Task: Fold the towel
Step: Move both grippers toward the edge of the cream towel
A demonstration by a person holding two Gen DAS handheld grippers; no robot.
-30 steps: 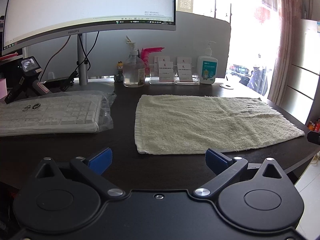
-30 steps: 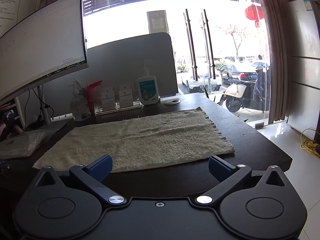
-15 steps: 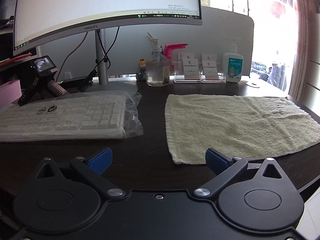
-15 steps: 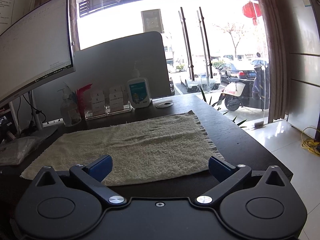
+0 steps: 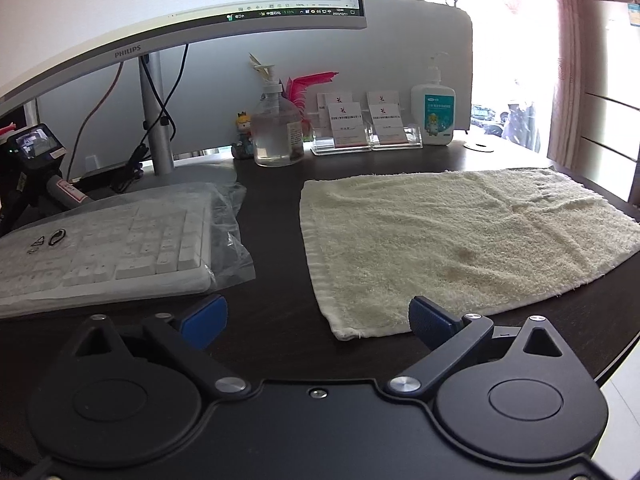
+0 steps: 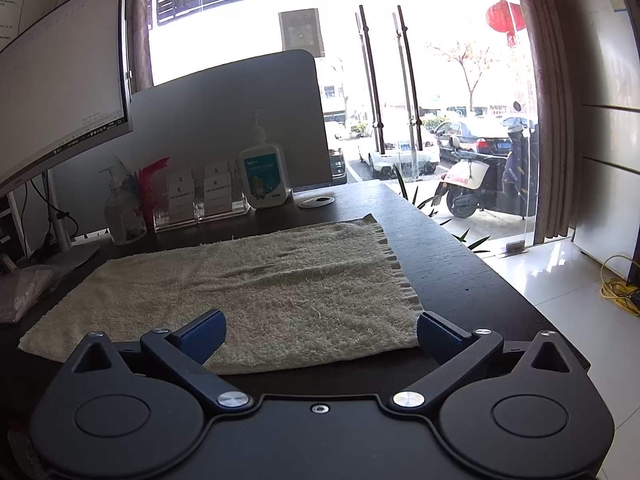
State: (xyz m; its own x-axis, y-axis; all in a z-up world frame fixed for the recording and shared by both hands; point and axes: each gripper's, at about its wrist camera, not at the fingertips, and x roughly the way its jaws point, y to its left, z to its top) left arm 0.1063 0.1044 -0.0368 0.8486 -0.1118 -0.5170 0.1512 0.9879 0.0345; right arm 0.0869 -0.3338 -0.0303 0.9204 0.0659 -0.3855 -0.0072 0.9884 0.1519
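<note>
A cream terry towel (image 5: 452, 236) lies spread flat on the dark desk; it also shows in the right wrist view (image 6: 256, 292). My left gripper (image 5: 316, 322) is open and empty, just in front of the towel's near left corner (image 5: 346, 334), with its right fingertip (image 5: 430, 322) at the towel's front edge. My right gripper (image 6: 320, 334) is open and empty, low over the towel's near right part, with the near right corner (image 6: 414, 312) just inside its right fingertip (image 6: 438, 336).
A white keyboard in a plastic bag (image 5: 108, 248) lies left of the towel. A monitor (image 5: 168, 4), two pump bottles (image 5: 276, 128) (image 5: 434, 114) and card holders (image 5: 366, 128) stand along the back. The desk's right edge (image 6: 516, 292) drops to the floor.
Both grippers have moved closer to the towel's near edge and lower. The left view has shifted left toward the towel's left corner, the right view toward its right corner. Both stayed open.
</note>
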